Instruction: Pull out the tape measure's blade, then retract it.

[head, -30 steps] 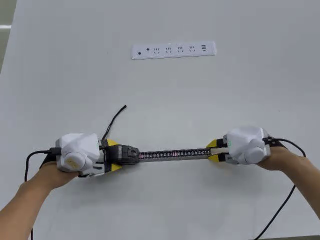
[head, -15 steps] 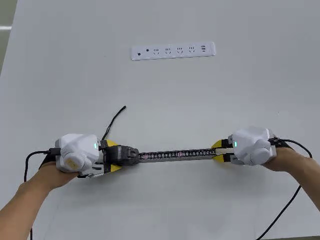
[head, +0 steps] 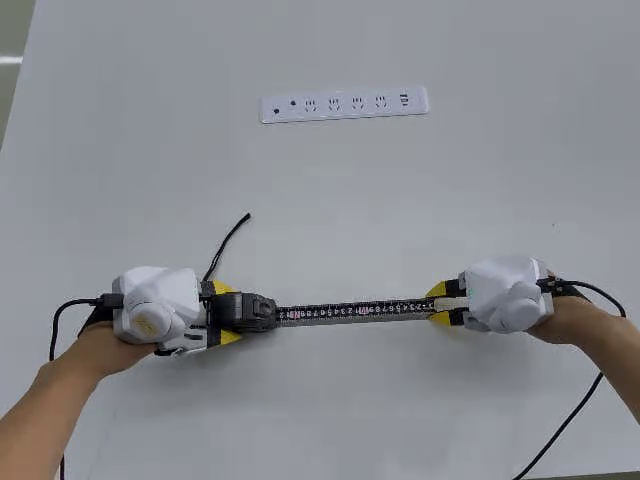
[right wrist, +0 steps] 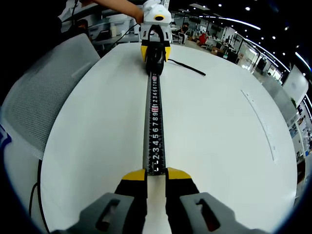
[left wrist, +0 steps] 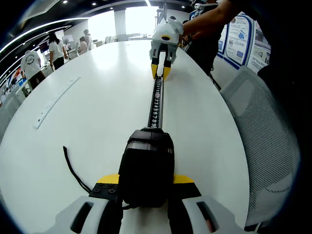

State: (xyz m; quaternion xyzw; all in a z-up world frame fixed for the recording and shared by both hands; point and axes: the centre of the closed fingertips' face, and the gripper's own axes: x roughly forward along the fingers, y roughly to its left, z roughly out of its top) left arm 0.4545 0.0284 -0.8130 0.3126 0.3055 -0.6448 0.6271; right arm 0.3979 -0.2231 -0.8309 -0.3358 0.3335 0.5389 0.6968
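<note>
The left gripper has its jaws closed on the black case of the tape measure, one yellow tip on each side, and the case sits low over the table. The right gripper has its jaws drawn in narrow and pinches the free end of the blade between its yellow tips.

The blade is pulled out and runs straight from the case's mouth to the right gripper, numbers facing up, just above the tabletop. In the head view the two grippers face each other along the near edge of the table, well apart, each held in a hand.

A thin black cord trails from the case across the table, away from the person. A white power strip lies farther back, well apart from the tape. A grey mesh chair stands beside the table.
</note>
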